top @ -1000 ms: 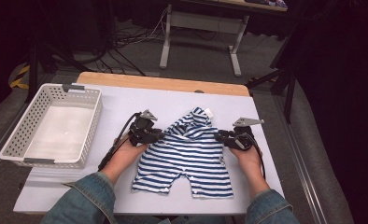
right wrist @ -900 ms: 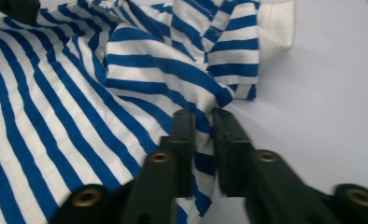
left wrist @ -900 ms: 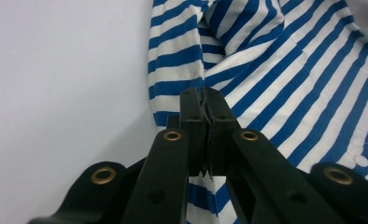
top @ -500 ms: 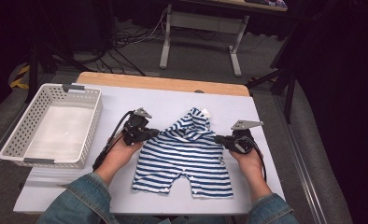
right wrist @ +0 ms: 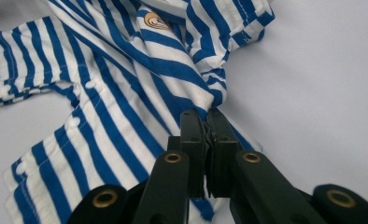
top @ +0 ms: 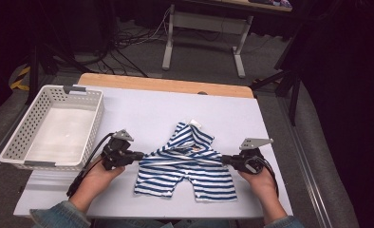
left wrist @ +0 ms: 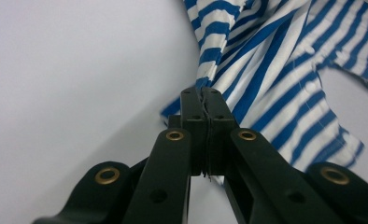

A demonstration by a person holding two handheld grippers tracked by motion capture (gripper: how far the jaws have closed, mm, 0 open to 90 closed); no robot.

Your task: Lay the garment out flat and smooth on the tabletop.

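Note:
A blue-and-white striped baby romper (top: 185, 172) lies on the white table (top: 142, 109), near its front edge. My left gripper (top: 144, 155) is shut on the garment's left sleeve edge, and in the left gripper view the cloth (left wrist: 275, 70) is pinched between the closed jaws of the left gripper (left wrist: 205, 95). My right gripper (top: 223, 159) is shut on the opposite sleeve. In the right gripper view the striped cloth (right wrist: 126, 84) bunches into the tips of the right gripper (right wrist: 205, 114). The upper part is pulled taut between the two grippers, with the collar raised.
A white plastic basket (top: 96, 121) stands at the table's left side, with nothing inside. A wooden strip (top: 166, 84) runs along the table's far edge. Beyond it are a dark floor, cables and a desk frame (top: 168, 42).
Both hands have drawn back toward the front edge and spread apart, the left one further left. The romper came along with them and its top is stretched wider.

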